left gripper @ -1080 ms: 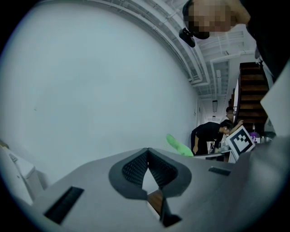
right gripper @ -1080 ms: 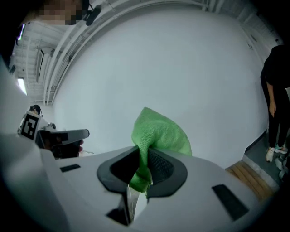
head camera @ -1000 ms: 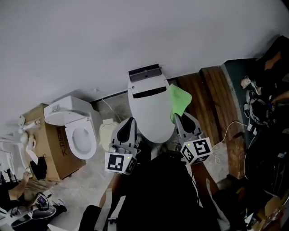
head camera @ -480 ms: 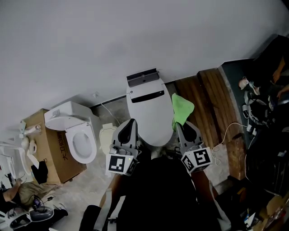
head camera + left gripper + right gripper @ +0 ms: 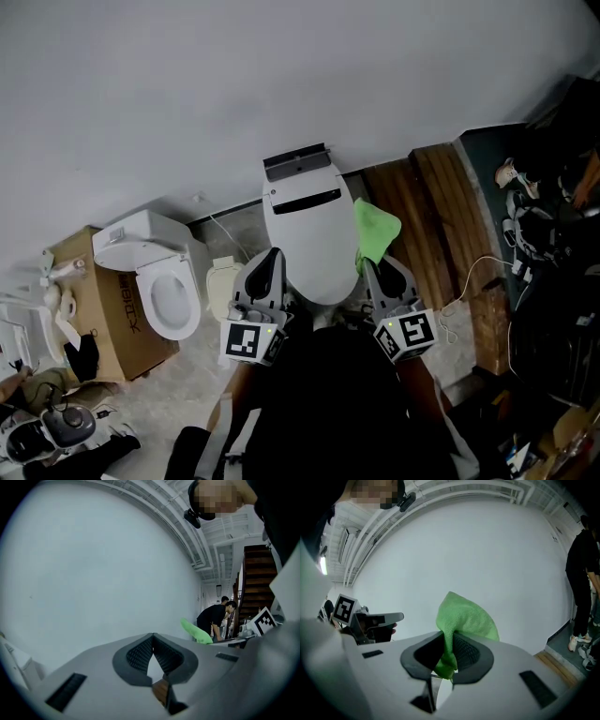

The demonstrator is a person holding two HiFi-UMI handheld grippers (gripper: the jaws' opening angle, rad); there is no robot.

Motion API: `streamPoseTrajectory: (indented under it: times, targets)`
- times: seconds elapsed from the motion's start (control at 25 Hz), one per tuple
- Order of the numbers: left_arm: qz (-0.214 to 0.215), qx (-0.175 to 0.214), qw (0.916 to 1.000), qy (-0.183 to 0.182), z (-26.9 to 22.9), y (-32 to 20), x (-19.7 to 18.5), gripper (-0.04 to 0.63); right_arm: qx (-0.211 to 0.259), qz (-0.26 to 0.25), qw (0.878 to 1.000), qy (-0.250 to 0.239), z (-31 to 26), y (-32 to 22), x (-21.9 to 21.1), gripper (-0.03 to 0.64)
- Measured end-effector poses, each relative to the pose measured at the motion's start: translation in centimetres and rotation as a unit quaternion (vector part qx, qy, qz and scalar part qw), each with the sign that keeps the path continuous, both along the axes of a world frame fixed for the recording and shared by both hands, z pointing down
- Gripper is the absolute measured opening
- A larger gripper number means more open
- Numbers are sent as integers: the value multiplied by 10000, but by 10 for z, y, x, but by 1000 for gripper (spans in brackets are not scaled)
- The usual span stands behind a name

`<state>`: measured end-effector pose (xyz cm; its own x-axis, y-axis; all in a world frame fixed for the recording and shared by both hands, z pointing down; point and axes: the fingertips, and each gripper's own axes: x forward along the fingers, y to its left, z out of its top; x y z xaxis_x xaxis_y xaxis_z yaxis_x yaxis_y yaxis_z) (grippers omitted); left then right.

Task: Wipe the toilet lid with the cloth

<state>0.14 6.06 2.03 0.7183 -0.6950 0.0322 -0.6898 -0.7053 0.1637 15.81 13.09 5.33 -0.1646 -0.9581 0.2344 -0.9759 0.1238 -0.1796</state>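
- Pinching the green cloth (image 5: 376,227) in closed jaws, the right gripper (image 5: 373,267) hangs at the toilet lid's (image 5: 307,234) right edge.
- Lid lies just left of the cloth, long axis near to far.
- Left gripper (image 5: 266,270), jaws together, empty, sits near-left.

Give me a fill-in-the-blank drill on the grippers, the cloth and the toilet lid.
1. The right gripper is shut on a cloth whose colour is ___.
2. The left gripper, jaws together, holds ___.
3. In the head view, the cloth shows beside the toilet lid, at its ___ edge.
Missing words: green; nothing; right.
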Motion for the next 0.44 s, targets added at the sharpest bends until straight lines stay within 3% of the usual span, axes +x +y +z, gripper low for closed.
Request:
streamPoseTrajectory:
  times: [0.44]
  targets:
    - [27,-11,10000,71,-3,5,0,2,23,46,10000,42,-4,7,-2,66]
